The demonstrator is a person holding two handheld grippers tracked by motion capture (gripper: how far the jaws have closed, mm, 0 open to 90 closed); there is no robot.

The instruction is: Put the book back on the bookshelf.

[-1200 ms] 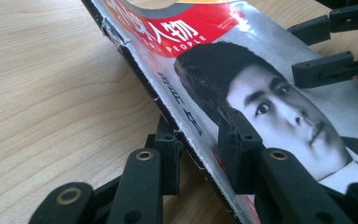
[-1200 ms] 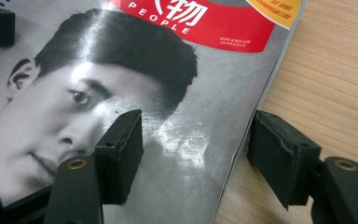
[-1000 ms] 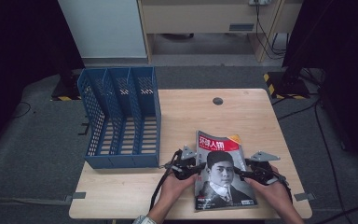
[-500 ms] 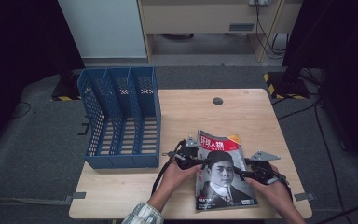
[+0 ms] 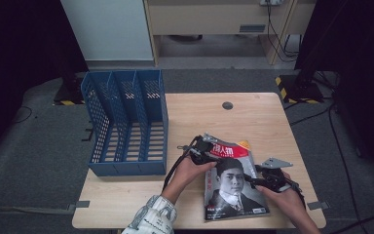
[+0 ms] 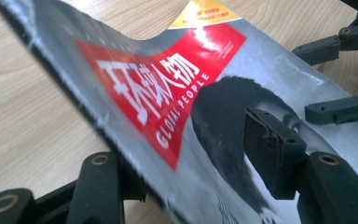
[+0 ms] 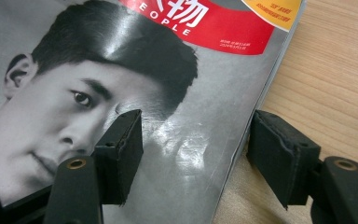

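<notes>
A magazine [image 5: 233, 185] with a portrait and a red title band lies on the wooden table [image 5: 253, 117] near its front edge. My left gripper [image 5: 205, 152] is at the magazine's far left corner. In the left gripper view it [image 6: 191, 158] is open: one jaw sits under the raised edge of the magazine [image 6: 168, 93] and the other stands above the cover. My right gripper [image 5: 258, 176] is open at the right edge. In the right gripper view it [image 7: 196, 140] straddles that edge of the magazine [image 7: 121, 56], with one jaw over the cover and one over bare wood.
A blue mesh file rack [image 5: 126, 122] with three slots stands on the table's left half, close to the left hand. A round cable hole [image 5: 228, 105] sits near the far edge. The right gripper [image 6: 331, 77] shows at the upper right of the left gripper view.
My left gripper has moved forward along the magazine's left side to its far corner, and that corner has risen off the table. The right gripper has barely shifted.
</notes>
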